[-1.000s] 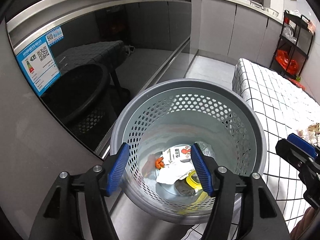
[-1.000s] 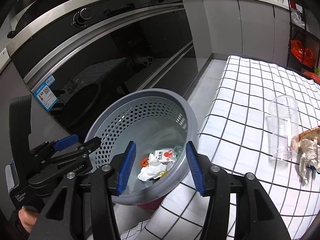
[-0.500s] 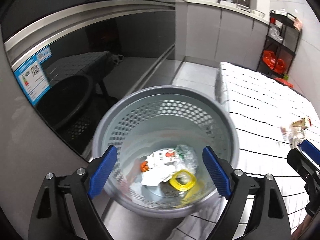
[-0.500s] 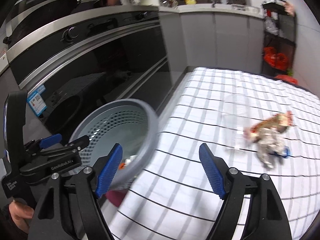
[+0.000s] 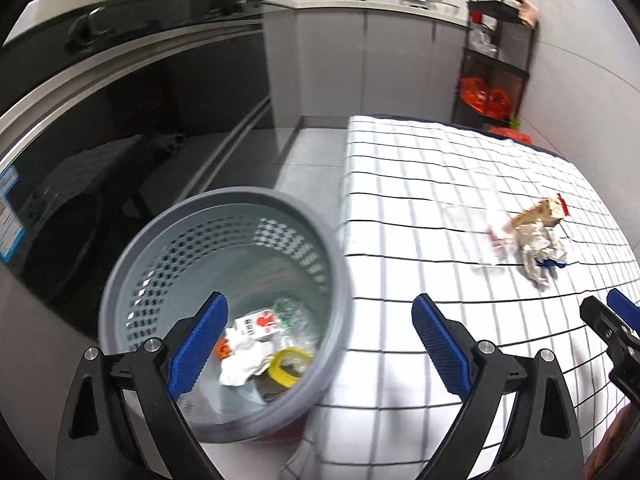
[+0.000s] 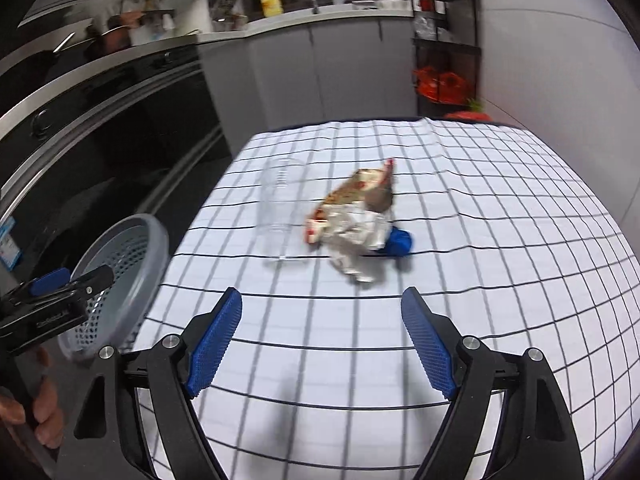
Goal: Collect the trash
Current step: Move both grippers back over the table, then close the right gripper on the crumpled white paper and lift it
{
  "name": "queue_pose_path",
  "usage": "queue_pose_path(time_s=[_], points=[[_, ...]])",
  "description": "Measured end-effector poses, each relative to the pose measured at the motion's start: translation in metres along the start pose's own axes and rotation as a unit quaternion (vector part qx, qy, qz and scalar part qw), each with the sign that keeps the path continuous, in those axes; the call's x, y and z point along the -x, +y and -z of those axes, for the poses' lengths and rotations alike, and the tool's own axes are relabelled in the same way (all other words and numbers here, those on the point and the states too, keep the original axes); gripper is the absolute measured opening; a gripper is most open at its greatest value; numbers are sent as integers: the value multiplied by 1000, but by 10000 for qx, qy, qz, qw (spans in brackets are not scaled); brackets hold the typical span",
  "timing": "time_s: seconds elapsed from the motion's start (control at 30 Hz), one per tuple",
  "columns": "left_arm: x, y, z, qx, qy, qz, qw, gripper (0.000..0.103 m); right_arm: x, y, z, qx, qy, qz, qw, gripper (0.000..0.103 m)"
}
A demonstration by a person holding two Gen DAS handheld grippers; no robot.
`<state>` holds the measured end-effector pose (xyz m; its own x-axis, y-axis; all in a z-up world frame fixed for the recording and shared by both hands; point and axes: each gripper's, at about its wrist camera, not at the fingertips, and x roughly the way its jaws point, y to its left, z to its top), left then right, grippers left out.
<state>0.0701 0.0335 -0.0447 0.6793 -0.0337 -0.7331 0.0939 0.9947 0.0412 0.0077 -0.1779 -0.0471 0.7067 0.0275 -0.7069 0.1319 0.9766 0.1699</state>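
Observation:
A grey perforated bin (image 5: 224, 248) stands beside the table's left edge with several pieces of trash (image 5: 260, 344) inside; it also shows in the right wrist view (image 6: 120, 276). On the checked table lie a clear plastic cup (image 6: 278, 204), a crumpled white paper (image 6: 356, 236), a snack wrapper (image 6: 360, 188) and a blue scrap (image 6: 398, 242). My left gripper (image 5: 320, 344) is open and empty, over the bin's rim and the table edge. My right gripper (image 6: 320, 340) is open and empty above the table, short of the trash pile.
The table (image 6: 480, 280) wears a white cloth with a black grid. A black oven front (image 5: 120, 120) runs along the left. Grey cabinets and a black rack (image 6: 444, 48) with red bags stand at the back.
Both grippers have opened wider and swung right, from over the bin towards the table. The trash pile has come into the middle of the right wrist view.

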Motion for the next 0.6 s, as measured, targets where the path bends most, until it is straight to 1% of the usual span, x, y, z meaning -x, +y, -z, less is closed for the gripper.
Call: queue_pose_path(time_s=[0.1, 0.17, 0.2, 0.33, 0.6], points=[[-4, -14, -4, -101, 4, 84, 9999, 92, -8, -9, -5, -107, 22, 53, 9999, 78], [-8, -23, -7, -177, -7, 108, 9998, 92, -13, -12, -9, -167, 39, 42, 9998, 82], [-11, -28, -9, -220, -10, 119, 9997, 92, -18, -14, -12, -175, 57, 34, 9998, 82], [-19, -44, -18, -317, -31, 156, 9994, 93, -36, -17, -25, -93, 138, 96, 9998, 82], [-40, -61, -29, -364, 47, 202, 9991, 93, -72, -18, -44, 57, 288, 185, 9994, 82]])
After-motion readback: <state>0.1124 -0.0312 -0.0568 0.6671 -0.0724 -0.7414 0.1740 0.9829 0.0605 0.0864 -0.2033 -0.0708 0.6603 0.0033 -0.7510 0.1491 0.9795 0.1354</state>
